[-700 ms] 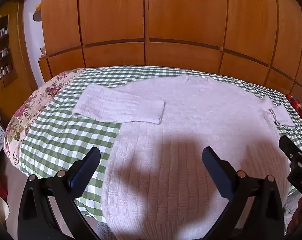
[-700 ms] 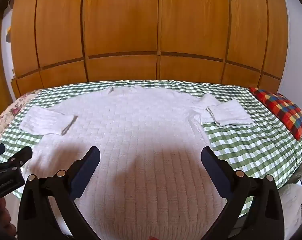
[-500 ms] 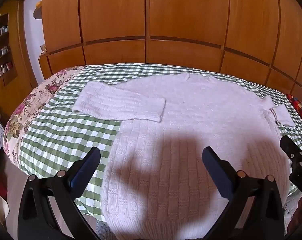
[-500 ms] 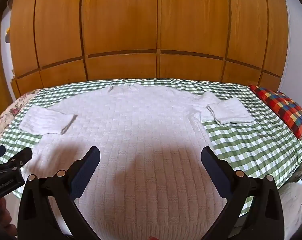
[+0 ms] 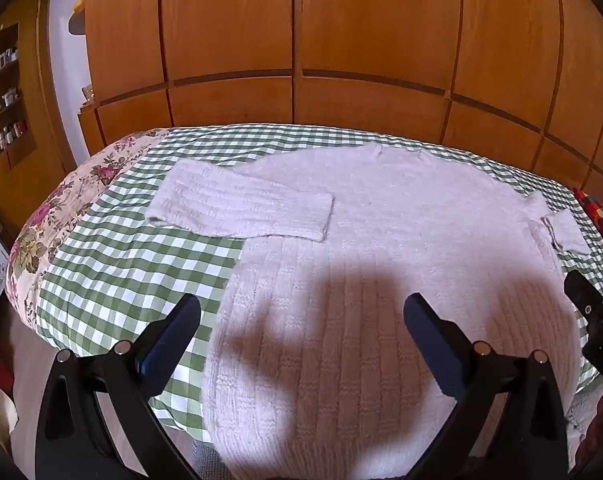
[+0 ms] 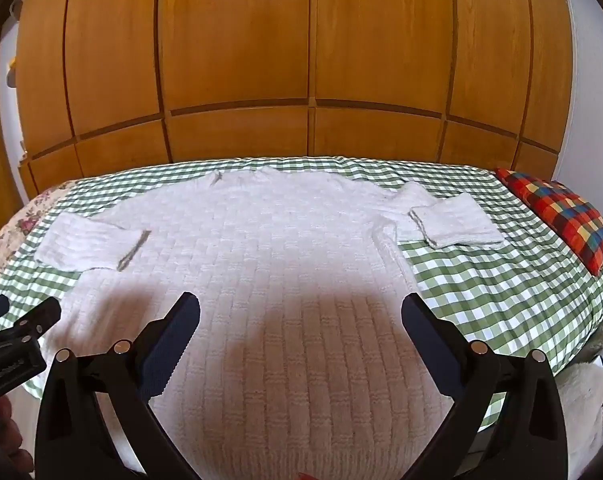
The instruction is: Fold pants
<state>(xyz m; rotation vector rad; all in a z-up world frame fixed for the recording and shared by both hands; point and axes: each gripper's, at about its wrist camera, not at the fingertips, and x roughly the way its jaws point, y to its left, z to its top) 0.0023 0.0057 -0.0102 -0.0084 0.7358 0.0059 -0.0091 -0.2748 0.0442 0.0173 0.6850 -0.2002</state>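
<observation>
Black left gripper [image 5: 301, 320], blue pads [image 5: 173, 332], silver screws

You can read little here: white letters "DA" on your right tongs [image 5: 593, 320] (cut off at the frame edge), and a small white word on your left tongs [image 6: 13, 340], too blurred to make out.

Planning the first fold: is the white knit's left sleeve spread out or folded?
Folded: the left sleeve doubles back, its cuff on the sweater body.
</observation>
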